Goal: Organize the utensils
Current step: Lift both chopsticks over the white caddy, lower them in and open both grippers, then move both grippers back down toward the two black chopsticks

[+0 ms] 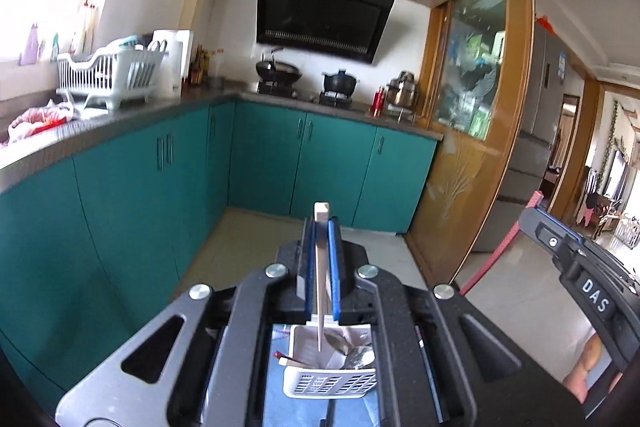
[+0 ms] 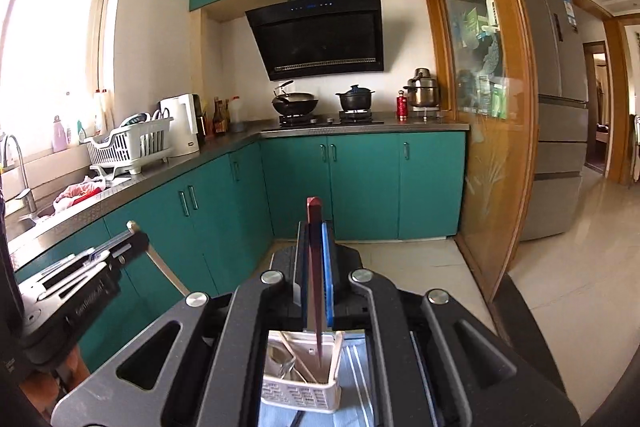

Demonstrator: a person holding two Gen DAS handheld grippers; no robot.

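My left gripper (image 1: 321, 227) is shut on a pale cream chopstick (image 1: 321, 213) that runs upright between its blue pads, tip down over a white slotted utensil basket (image 1: 332, 383) holding a metal spoon. My right gripper (image 2: 315, 229) is shut on a dark red chopstick (image 2: 314, 211), tip down over the same white basket (image 2: 300, 393), which holds pale chopsticks and a metal spoon. The right gripper also shows at the right edge of the left wrist view (image 1: 580, 267), and the left one at the left edge of the right wrist view (image 2: 80, 279).
The basket stands on a light blue cloth (image 2: 356, 415). Teal cabinets (image 1: 140, 163) line the counter. A white dish rack (image 1: 108, 73), a wok (image 2: 295, 103), a black pot (image 2: 354, 99) and a sink with tap (image 2: 16, 163) are on the counter. A glass sliding door (image 2: 488, 107) stands right.
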